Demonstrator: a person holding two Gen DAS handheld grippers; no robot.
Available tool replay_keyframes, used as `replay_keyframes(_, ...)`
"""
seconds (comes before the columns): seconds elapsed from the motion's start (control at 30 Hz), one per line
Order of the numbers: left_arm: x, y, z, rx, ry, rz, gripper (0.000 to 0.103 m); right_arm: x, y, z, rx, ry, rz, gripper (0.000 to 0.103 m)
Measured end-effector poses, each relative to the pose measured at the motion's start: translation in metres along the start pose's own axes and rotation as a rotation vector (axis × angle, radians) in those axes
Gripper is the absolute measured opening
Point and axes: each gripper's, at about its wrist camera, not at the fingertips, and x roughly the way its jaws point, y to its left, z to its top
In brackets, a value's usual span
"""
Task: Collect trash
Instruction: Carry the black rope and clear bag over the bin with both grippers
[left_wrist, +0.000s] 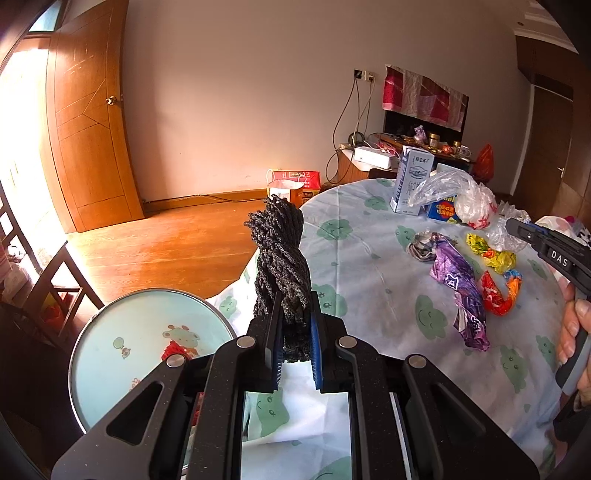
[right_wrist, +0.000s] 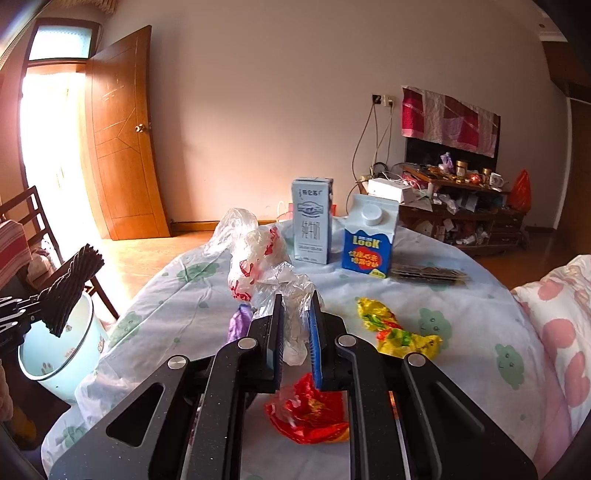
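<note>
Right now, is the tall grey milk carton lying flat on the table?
No, the tall grey milk carton stands upright on the table, beside the blue carton.

The left gripper (left_wrist: 295, 325) is pinching a dark wrapper (left_wrist: 280, 258) upright beside the table (left_wrist: 369, 295); the right gripper (right_wrist: 295, 325) is clamping a clear plastic bag (right_wrist: 291, 295) over the table.
</note>
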Motion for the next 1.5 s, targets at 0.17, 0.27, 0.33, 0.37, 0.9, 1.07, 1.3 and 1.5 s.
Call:
replay_keyframes(0.17, -0.001, 0.013, -0.001, -0.018, 0.000, 0.022, 0.012, 0.012, 0.029, 0.001, -0.024, 0.002, 0.049, 0.013)
replay_keyframes(0.27, -0.001, 0.021, -0.003, -0.030, 0.003, 0.035, 0.012, 0.019, 0.044, 0.004, -0.040, 0.008, 0.073, 0.013)
replay_keyframes(0.33, -0.003, 0.027, -0.004, -0.038, 0.002, 0.042, 0.012, 0.023, 0.056, 0.005, -0.055, 0.011, 0.088, 0.013)
replay_keyframes(0.37, -0.003, 0.029, -0.005, -0.042, 0.001, 0.047, 0.012, 0.026, 0.060, 0.006, -0.060, 0.012, 0.094, 0.013)
replay_keyframes(0.9, -0.011, 0.064, -0.013, -0.078, 0.006, 0.111, 0.012, 0.043, 0.129, 0.011, -0.150, 0.006, 0.176, 0.013)
replay_keyframes(1.07, -0.013, 0.072, -0.015, -0.087, 0.007, 0.125, 0.012, 0.046, 0.142, 0.010, -0.178, 0.004, 0.187, 0.013)
replay_keyframes(1.3, -0.015, 0.082, -0.021, -0.096, 0.020, 0.148, 0.012, 0.050, 0.156, 0.009, -0.206, -0.001, 0.208, 0.013)
replay_keyframes(1.5, -0.018, 0.089, -0.024, -0.102, 0.023, 0.166, 0.012, 0.053, 0.169, 0.006, -0.229, -0.001, 0.230, 0.013)
